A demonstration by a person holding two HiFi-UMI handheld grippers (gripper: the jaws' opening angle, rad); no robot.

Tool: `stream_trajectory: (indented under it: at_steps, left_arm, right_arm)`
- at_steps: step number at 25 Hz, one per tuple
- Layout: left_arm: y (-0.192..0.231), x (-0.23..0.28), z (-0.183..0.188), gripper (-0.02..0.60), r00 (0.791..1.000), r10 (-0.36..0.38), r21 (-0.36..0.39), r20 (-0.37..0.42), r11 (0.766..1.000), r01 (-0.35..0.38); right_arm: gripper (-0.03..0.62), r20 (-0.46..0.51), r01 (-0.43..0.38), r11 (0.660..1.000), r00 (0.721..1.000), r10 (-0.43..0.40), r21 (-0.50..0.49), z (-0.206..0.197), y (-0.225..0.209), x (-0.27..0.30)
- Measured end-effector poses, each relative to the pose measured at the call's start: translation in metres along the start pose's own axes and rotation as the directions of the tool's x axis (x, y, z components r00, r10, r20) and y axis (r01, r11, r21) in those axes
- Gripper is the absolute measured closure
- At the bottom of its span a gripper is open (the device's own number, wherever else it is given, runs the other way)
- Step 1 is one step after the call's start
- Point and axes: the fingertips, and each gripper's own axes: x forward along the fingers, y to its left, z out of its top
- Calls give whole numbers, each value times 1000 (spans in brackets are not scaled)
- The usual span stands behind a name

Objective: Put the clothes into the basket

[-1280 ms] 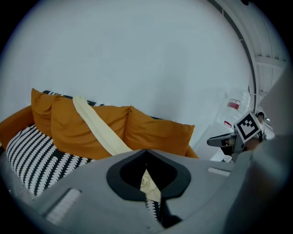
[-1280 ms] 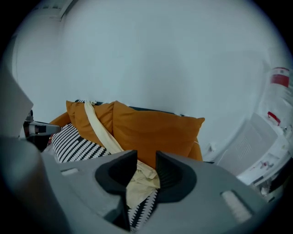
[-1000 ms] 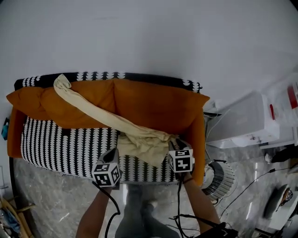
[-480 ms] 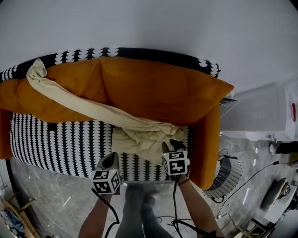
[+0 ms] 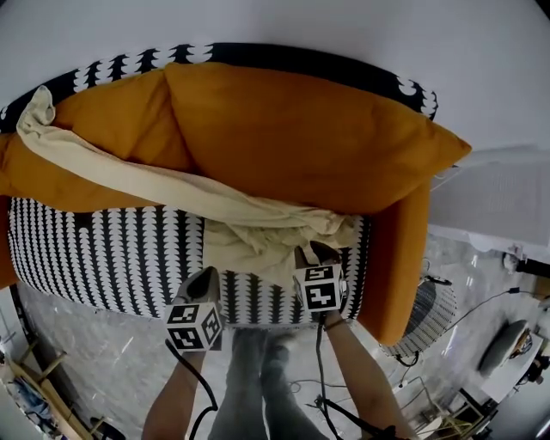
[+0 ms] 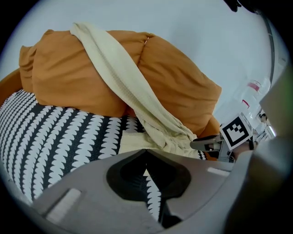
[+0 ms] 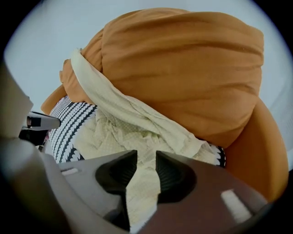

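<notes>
Clothes (image 7: 137, 132) | show between right gripper (image 7: 145, 154) jaws | head view hides that

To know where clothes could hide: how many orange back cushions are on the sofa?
2: the left cushion under the cream garment, the right cushion beside it. None seems hidden.

And there was the sofa (image 5: 112, 258), its black-and-white scalloped cover filling most of the head view. Two fat orange cushions (image 5: 292, 137) were banked along its back, with an orange arm (image 5: 400, 258) at the right end. A plain pale wall (image 5: 344, 26) stood behind, evenly lit. In front lay a glossy grey marbled floor (image 5: 94, 361), and a white box-like unit (image 5: 494, 202) sat just beside the sofa's right end.
</notes>
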Motion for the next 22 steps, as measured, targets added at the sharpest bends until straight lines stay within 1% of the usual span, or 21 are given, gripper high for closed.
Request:
stream_trajectory:
  at_steps: [7, 11, 16, 22]
  left_arm:
    - [7, 12, -8, 586, 1000, 11, -4, -12, 1000, -11]
    - [13, 16, -10, 586, 1000, 25, 2, -10, 1000, -24]
    - [20, 18, -7, 586, 1000, 26, -13, 1, 1000, -26]
    - [24, 29, -8, 586, 999, 36, -15, 3, 999, -36]
  right_arm:
    - [462, -30, 5, 999, 1000, -6, -42, -6, -1, 22]
    - [462, -44, 8, 999, 999, -10, -48, -9, 3, 34]
    - [462, -43, 12, 999, 999, -14, -36, -7, 3, 43]
    - [464, -50, 13, 999, 999, -15, -40, -7, -6, 59]
